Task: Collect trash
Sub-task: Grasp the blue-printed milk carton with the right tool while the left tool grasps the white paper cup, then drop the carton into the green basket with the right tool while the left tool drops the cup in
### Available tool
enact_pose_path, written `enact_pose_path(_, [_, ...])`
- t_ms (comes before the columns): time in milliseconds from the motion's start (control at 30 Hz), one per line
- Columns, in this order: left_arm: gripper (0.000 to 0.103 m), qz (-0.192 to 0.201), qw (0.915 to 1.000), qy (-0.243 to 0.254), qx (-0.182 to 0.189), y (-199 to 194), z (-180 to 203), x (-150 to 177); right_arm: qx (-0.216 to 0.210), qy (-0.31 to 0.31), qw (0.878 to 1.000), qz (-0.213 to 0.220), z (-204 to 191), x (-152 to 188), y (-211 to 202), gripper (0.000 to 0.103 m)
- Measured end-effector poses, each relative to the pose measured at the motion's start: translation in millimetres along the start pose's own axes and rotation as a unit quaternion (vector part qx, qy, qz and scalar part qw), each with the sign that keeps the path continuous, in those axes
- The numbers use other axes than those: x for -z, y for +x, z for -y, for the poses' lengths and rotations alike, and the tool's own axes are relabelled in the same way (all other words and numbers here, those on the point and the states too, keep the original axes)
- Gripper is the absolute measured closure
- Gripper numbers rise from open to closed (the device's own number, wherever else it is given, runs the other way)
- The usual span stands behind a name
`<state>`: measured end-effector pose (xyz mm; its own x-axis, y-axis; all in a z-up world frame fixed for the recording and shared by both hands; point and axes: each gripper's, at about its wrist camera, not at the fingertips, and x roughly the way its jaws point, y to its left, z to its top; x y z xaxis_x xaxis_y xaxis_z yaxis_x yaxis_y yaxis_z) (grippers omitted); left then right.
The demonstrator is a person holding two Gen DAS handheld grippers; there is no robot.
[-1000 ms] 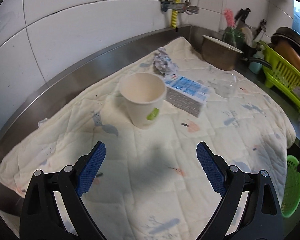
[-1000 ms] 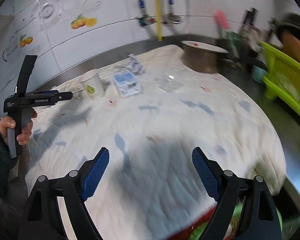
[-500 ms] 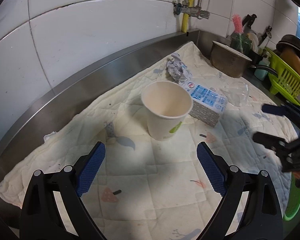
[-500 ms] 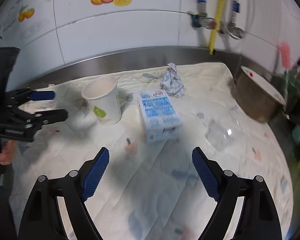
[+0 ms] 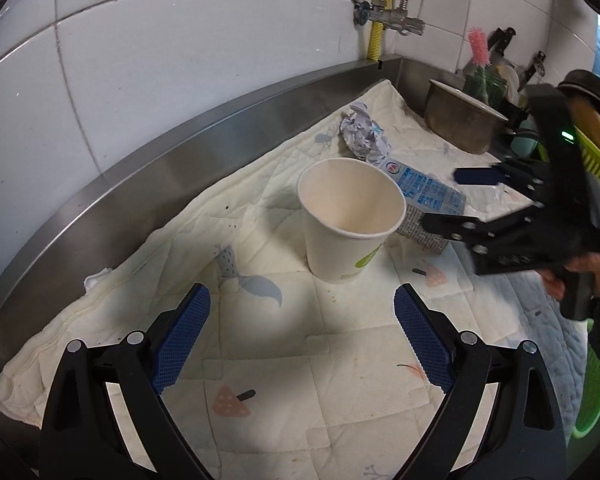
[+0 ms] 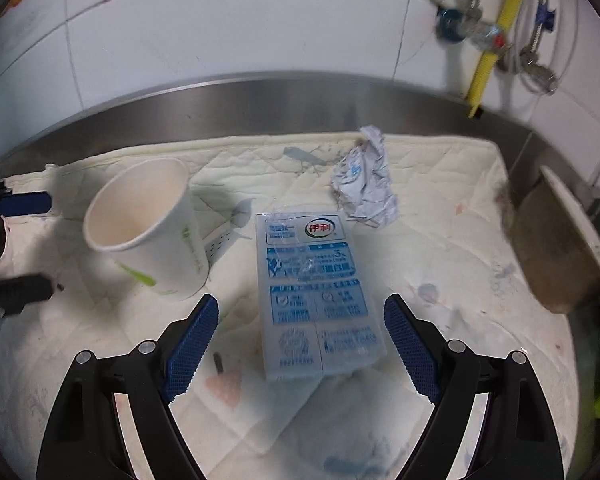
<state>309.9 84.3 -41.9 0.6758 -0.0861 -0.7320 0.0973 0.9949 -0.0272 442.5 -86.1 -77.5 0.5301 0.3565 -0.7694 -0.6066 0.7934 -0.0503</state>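
Carton [image 6: 318,296]: flat between spread right tongs [image 6: 300,344], lined up for pinching. Cup [image 5: 350,220]: upright ahead of spread, empty left tongs [image 5: 302,338].

White tiled wall [image 5: 188,92], steel counter [image 5: 148,184]

Both wrist views look steeply down, close, sharing the paper cup [image 5: 351,220] and carton [image 6: 316,296].

On the surface [image 5: 148,168]: one quilted cloth [image 5: 300,360]; one paper cup [image 5: 350,220]; one carton [image 6: 316,296]; one crumpled paper wad [image 6: 366,184]; one metal pot [image 5: 460,124]. Two grippers were present: left [image 5: 302,340], right [image 6: 300,348].
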Motion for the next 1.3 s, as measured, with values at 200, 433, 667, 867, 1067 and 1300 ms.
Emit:
enact_pose_path(200, [0.01,0.001,0.9999,0.01,0.0,3.6,4.2,-2.6,-0.015,0.019,1.0,-0.018,9.7,-2.2,23.3,0.028])
enact_pose_path(433, [0.01,0.007,0.9998,0.015,0.012,14.5,12.5,-12.3,-0.019,0.031,0.999,-0.013,13.1,9.4,5.8,0.038])
enact_pose_path(667, [0.007,0.01,0.9993,0.023,0.027,32.5,26.5,-21.5,-0.014,0.05,0.999,0.012,12.0,43.3,-48.6,0.039])
enact_pose_path(867, [0.007,0.003,0.9995,0.023,0.02,51.6,33.8,-30.5,-0.006,0.054,0.998,0.027,6.6,78.5,-93.8,0.039])
enact_pose_path(1067, [0.007,0.004,0.9997,0.022,0.007,60.6,35.3,-38.5,-0.007,0.072,0.997,0.035,2.2,114.8,-129.9,0.039])
enact_pose_path(1300, [0.023,0.0,0.9998,0.019,0.003,66.9,36.1,-39.5,-0.008,0.104,0.993,0.045,0.5,160.0,-164.9,0.039])
